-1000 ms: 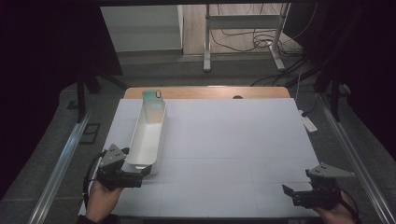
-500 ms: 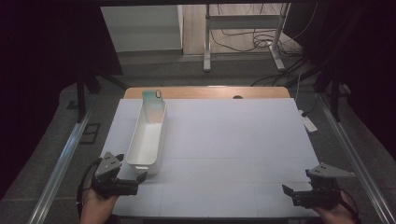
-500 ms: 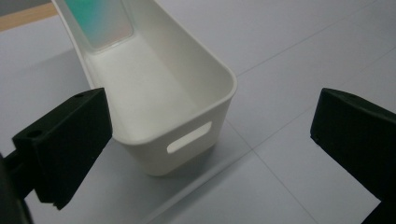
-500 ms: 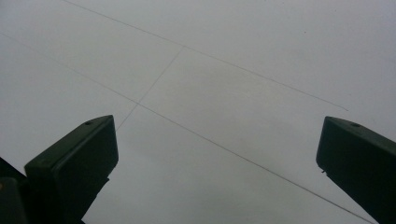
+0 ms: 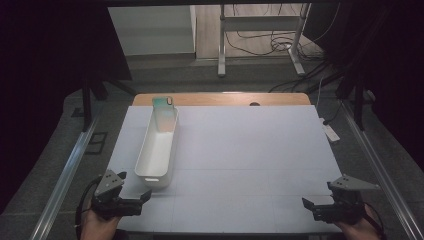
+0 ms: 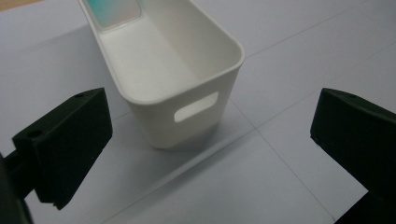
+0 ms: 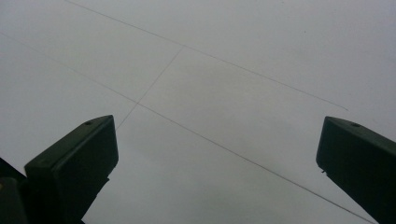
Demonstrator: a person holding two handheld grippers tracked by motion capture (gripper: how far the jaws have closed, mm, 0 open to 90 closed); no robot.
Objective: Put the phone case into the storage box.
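Two hand-held grippers sat spread: left hand-held gripper (image 5: 142,197) just near of long white plastic bin (image 5: 159,150), right hand-held gripper (image 5: 309,205) over bare desk (image 5: 260,150).

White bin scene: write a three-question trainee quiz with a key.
1. True or false: the left gripper grips the white bin.
2. What leans inside the bin's far end: A a phone, B a cup, C a spoon?
3. Fill in: the right gripper hangs over the bare white ____, jaws apart.

Key: 1 false, its jaws stand wide apart short of the bin's near end. 2 A. 3 mat.
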